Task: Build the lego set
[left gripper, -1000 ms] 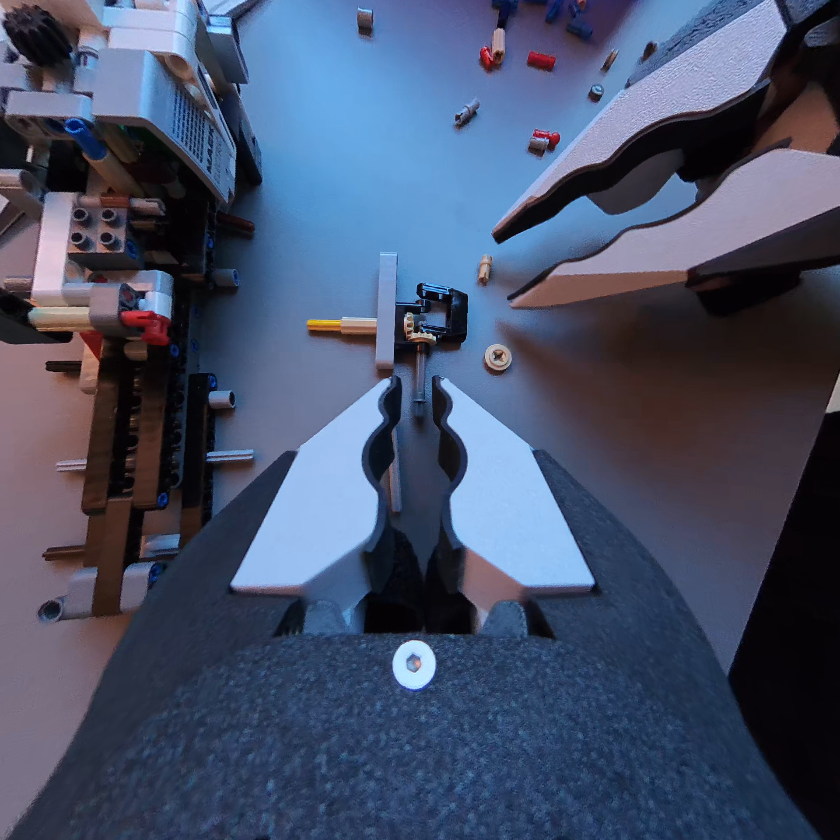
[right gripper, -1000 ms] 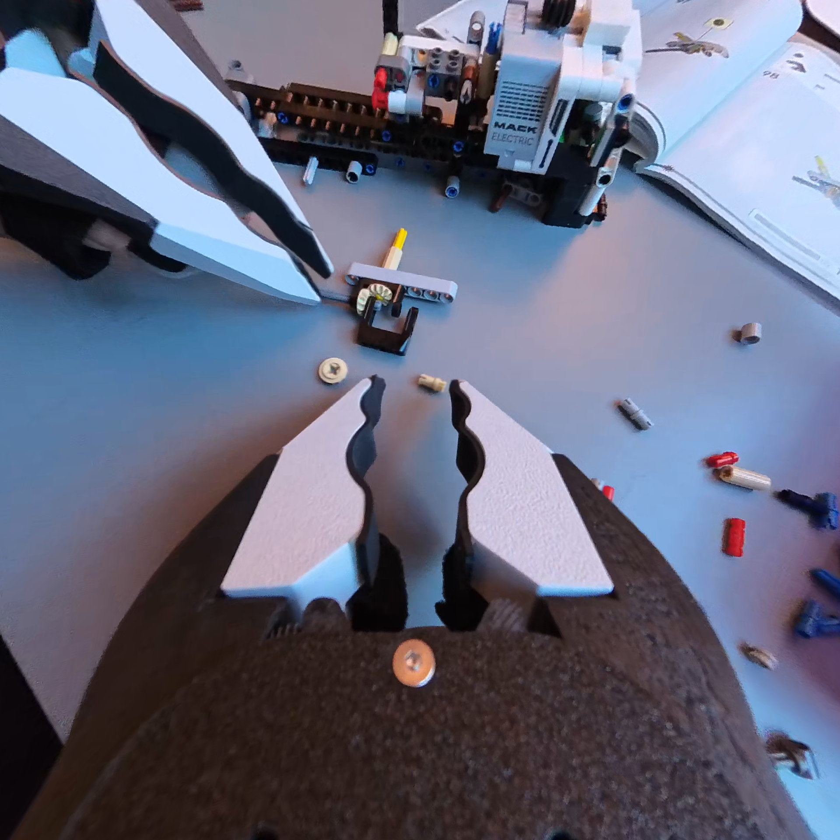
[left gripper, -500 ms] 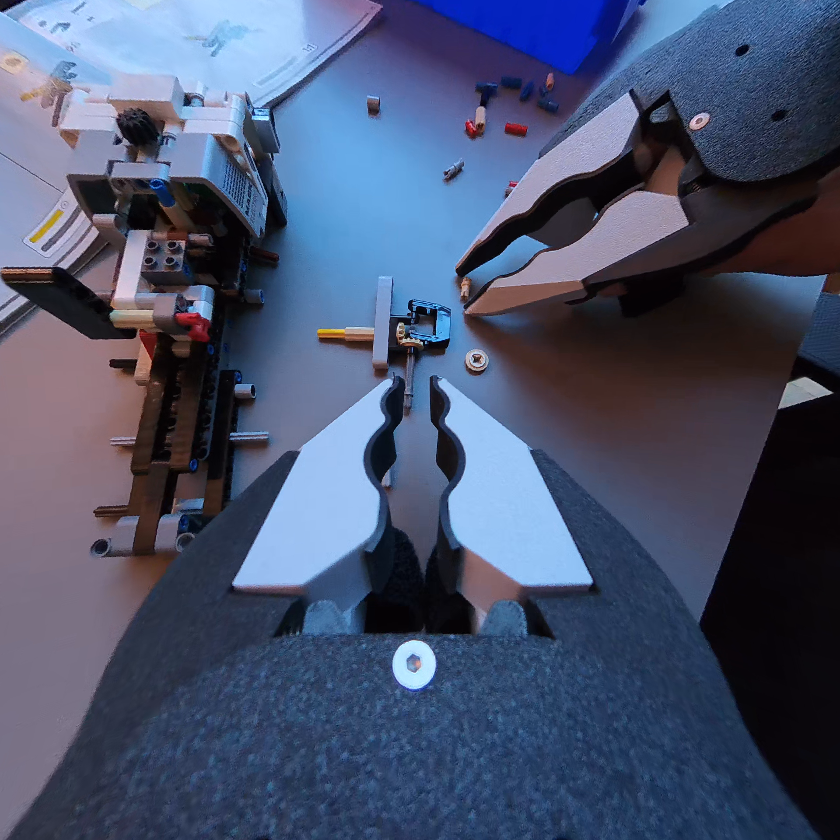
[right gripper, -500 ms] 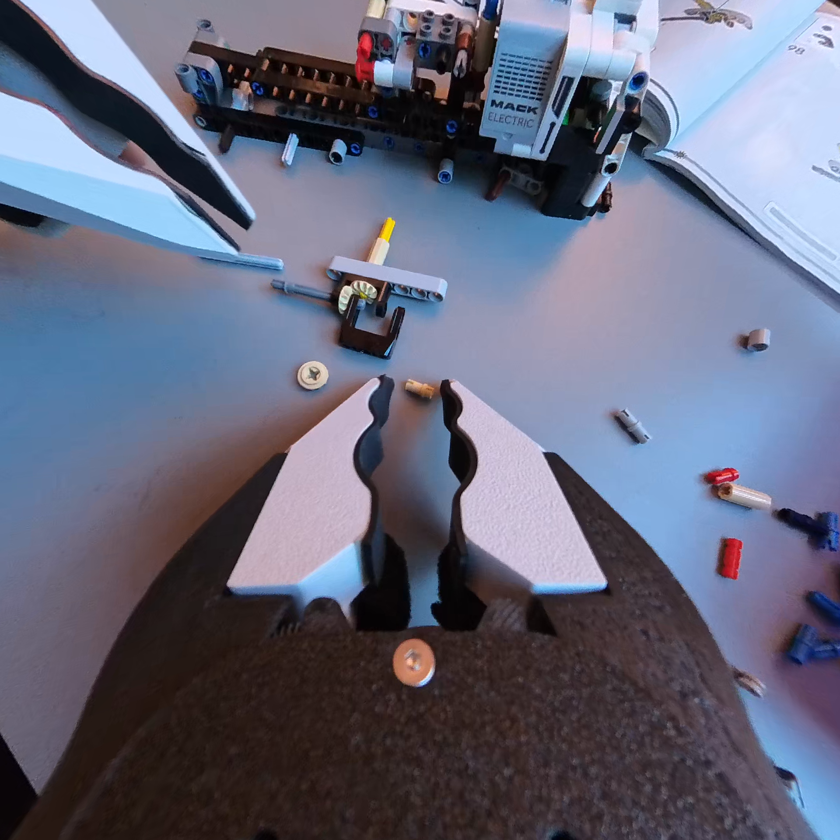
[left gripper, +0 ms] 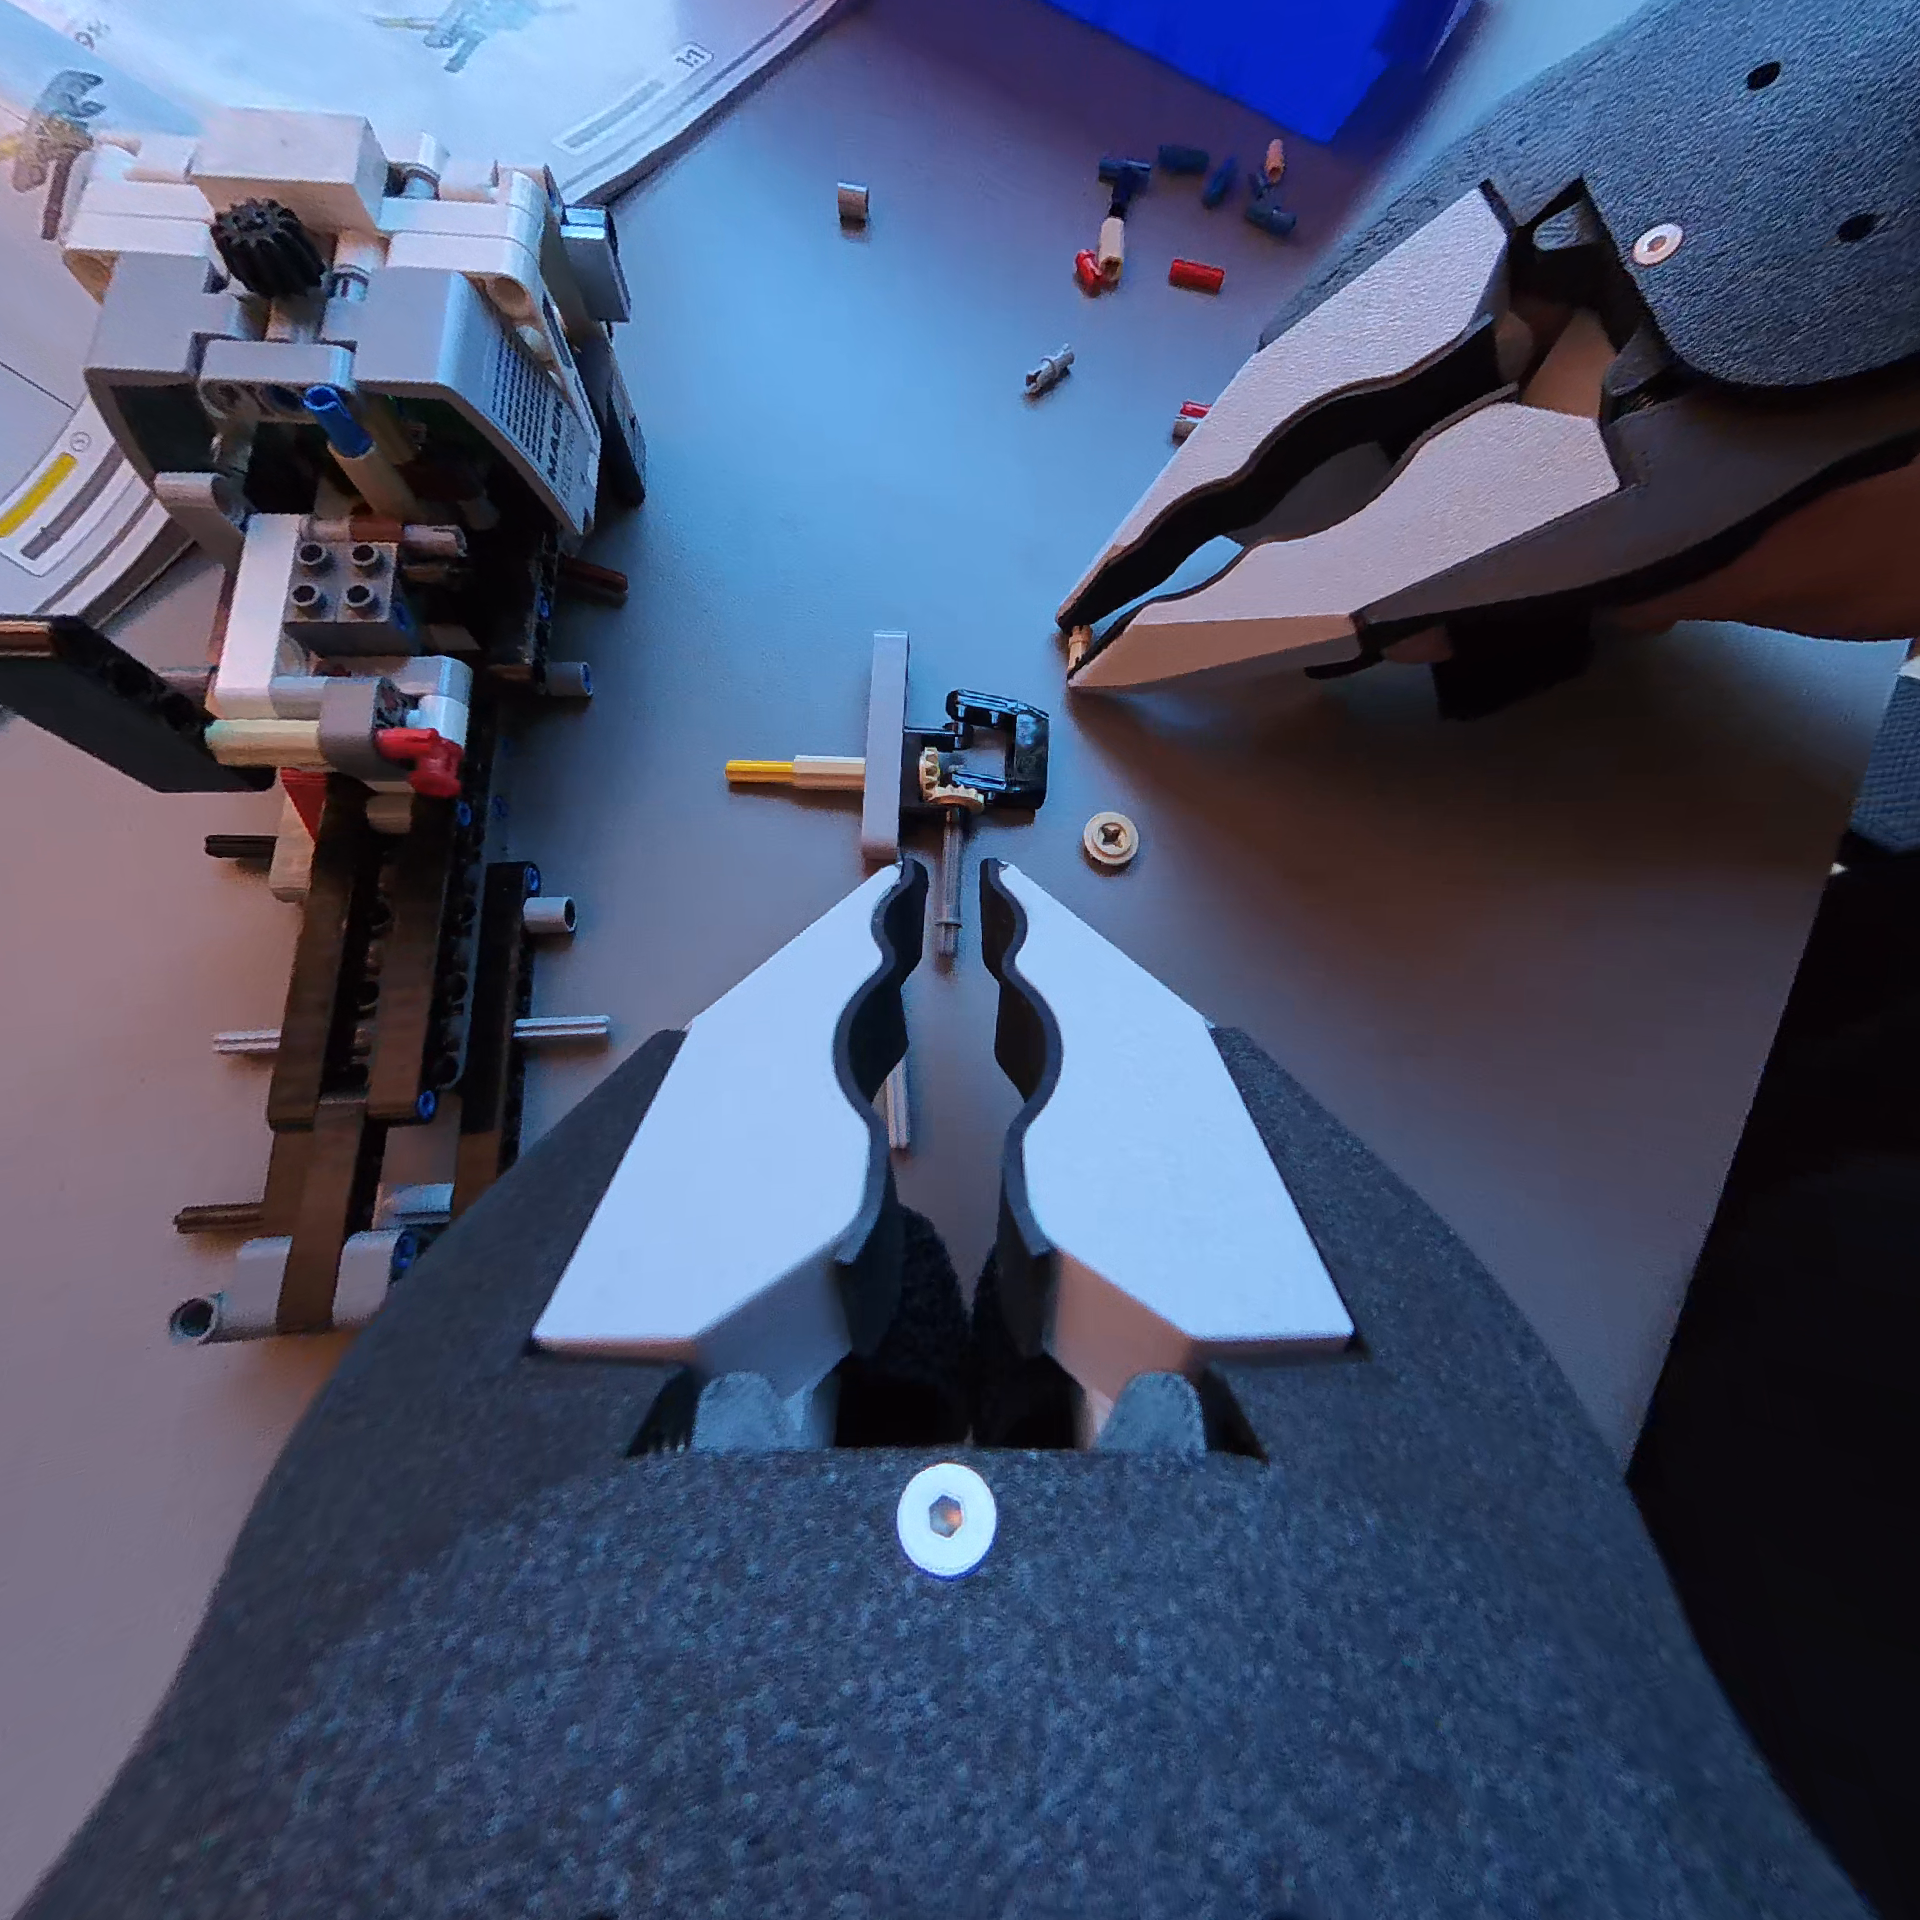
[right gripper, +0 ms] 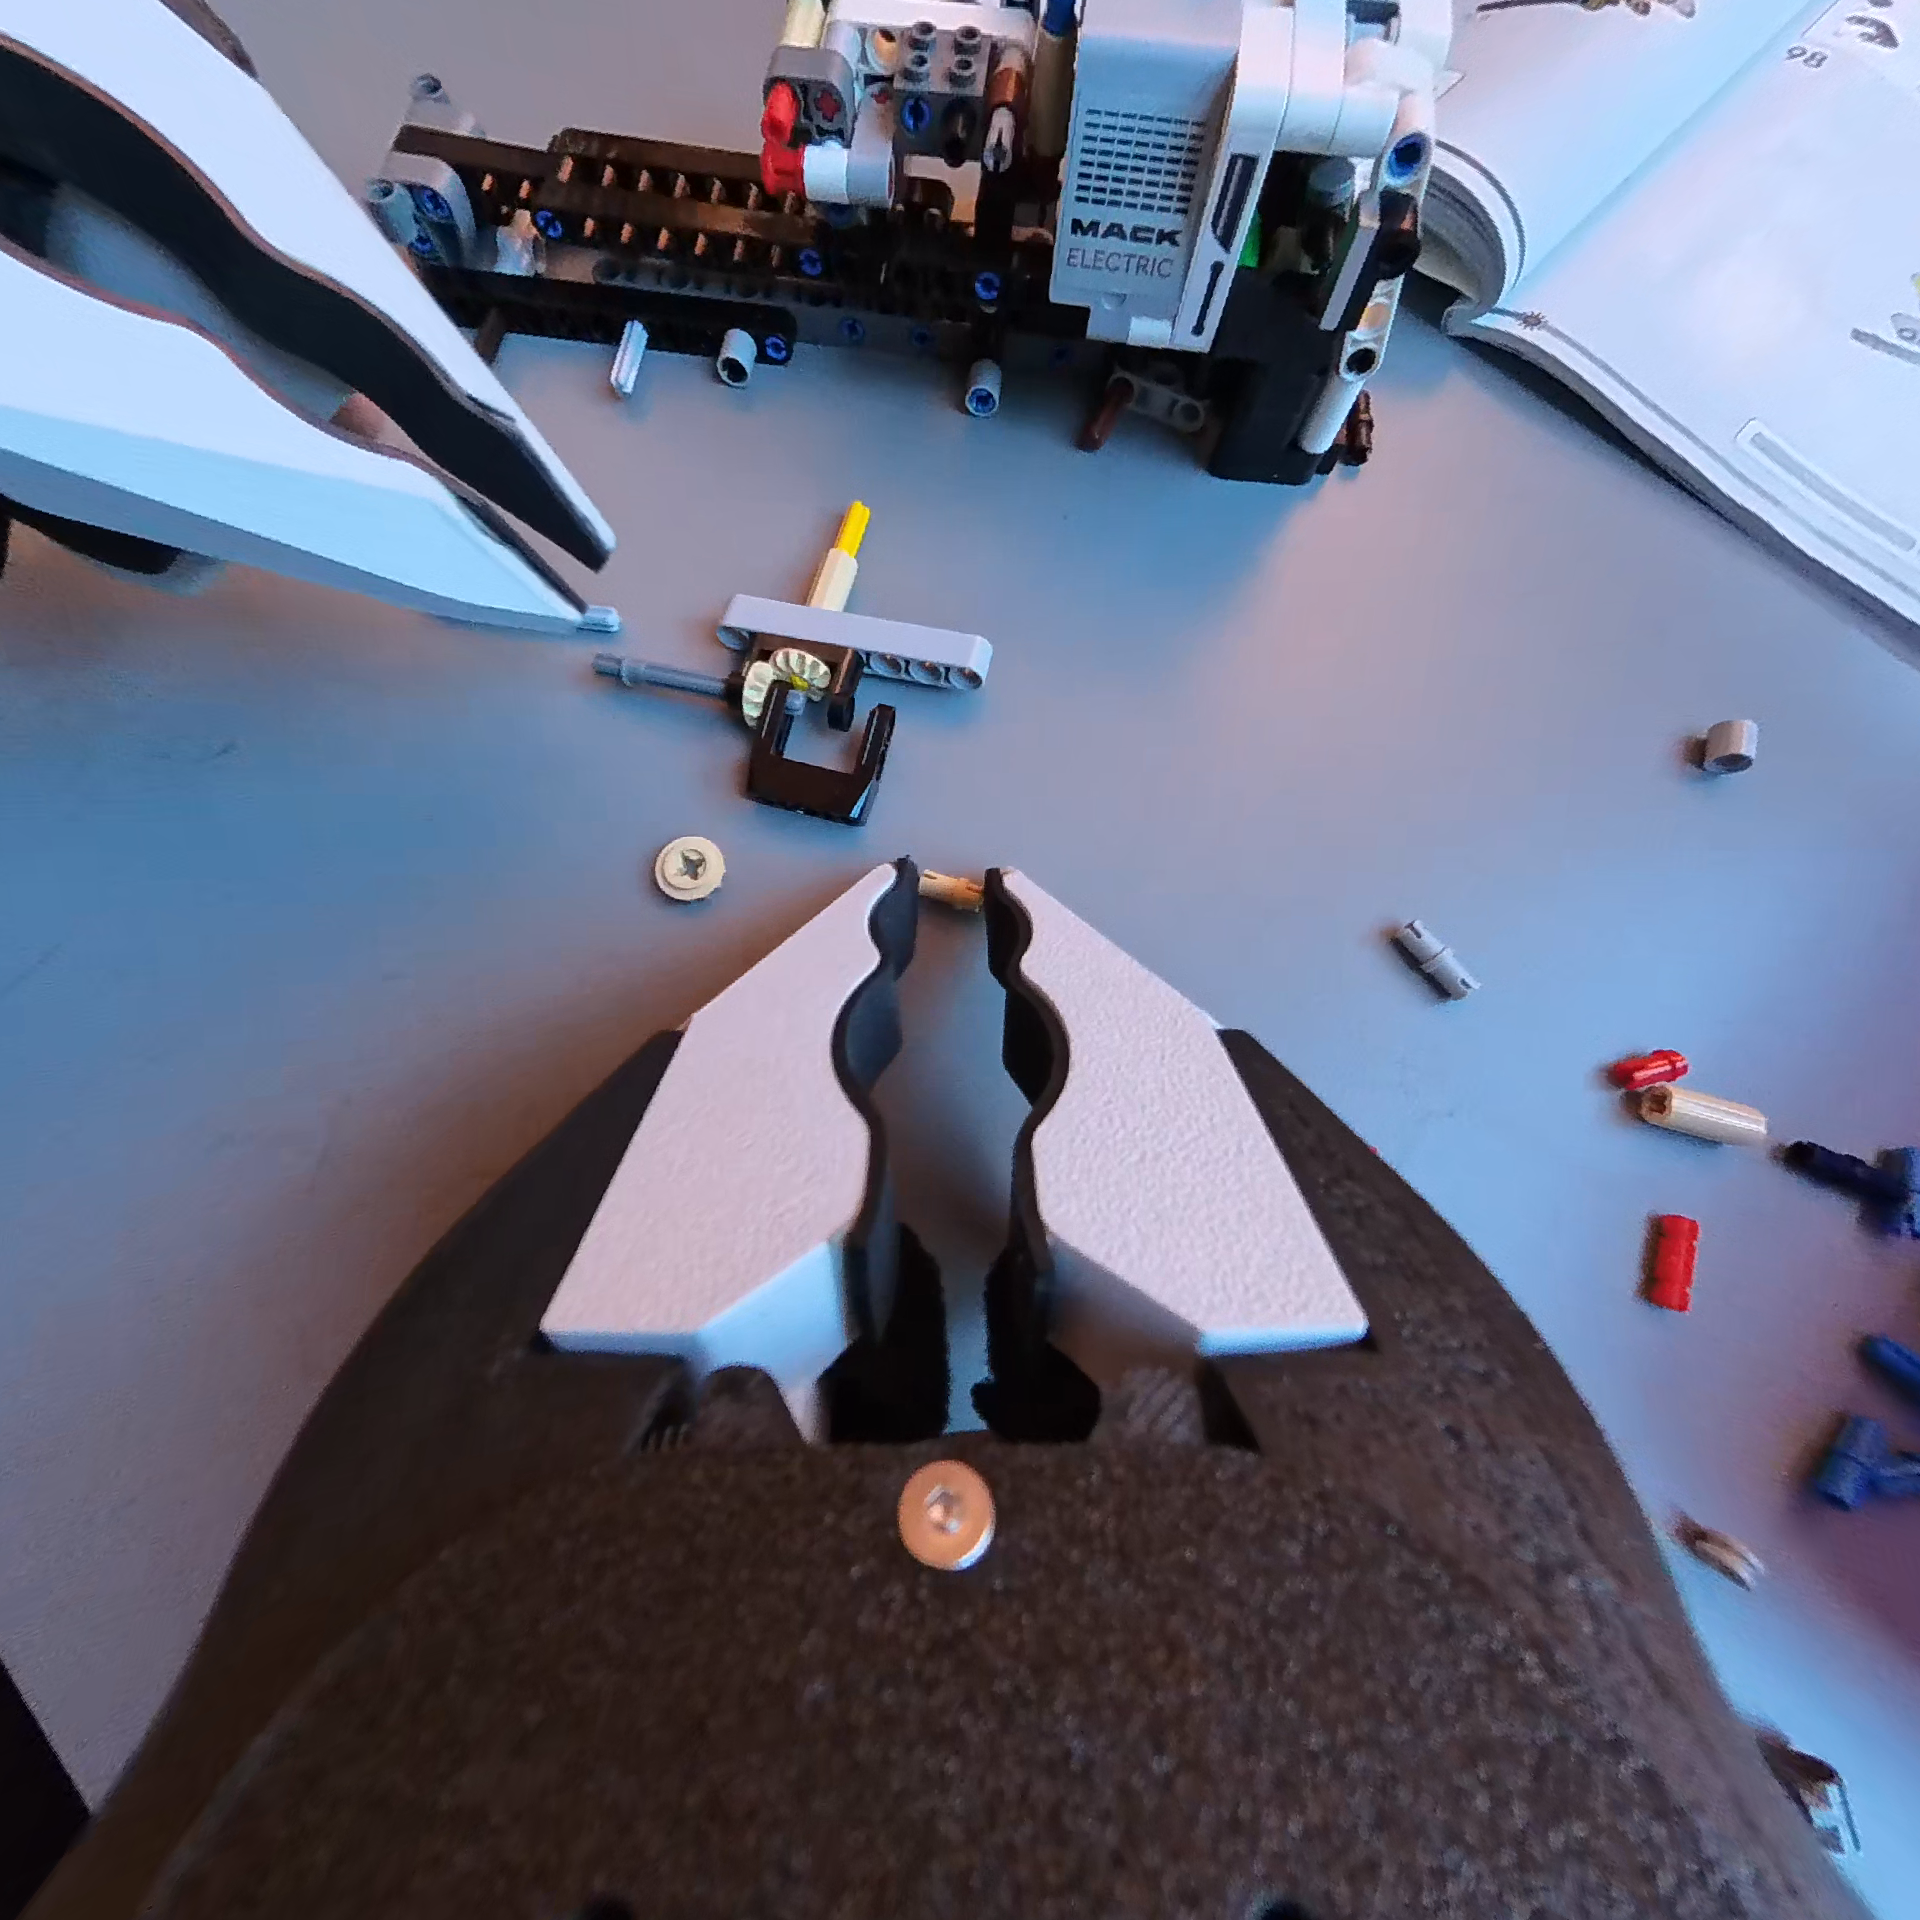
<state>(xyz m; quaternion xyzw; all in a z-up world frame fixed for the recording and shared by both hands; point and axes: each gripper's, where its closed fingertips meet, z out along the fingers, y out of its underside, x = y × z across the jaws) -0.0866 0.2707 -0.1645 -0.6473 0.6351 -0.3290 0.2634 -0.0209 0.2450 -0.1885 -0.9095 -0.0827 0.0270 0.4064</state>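
Closing in on a tiny tan pin (right gripper: 951,891), the right gripper (right gripper: 948,878) has its tips on either side of it with only a narrow gap; whether they actually pinch it I can't tell. The pin lies crosswise between the tips, long axis running 9 to 3 in the right wrist view.

At 12 o'clock from there, a bit apart, sits the small sub-assembly (right gripper: 831,691) on the grey table (right gripper: 1247,644): a grey beam lying 9 to 3, a yellow-tipped axle poking up toward 12, a thin grey axle sticking out at 9, and a black bracket at 6. A round tan disc (right gripper: 689,868) lies at 9 o'clock of the fingertips.

The left gripper (left gripper: 951,878) is slightly parted and holds nothing; that thin grey axle (left gripper: 948,894) points straight at its gap, end lying between the tips.

Further out, the half-built truck (right gripper: 935,208) stretches across 12 o'clock, the instruction booklet (right gripper: 1714,260) at 2, loose red and blue pieces (right gripper: 1673,1273) at 3.
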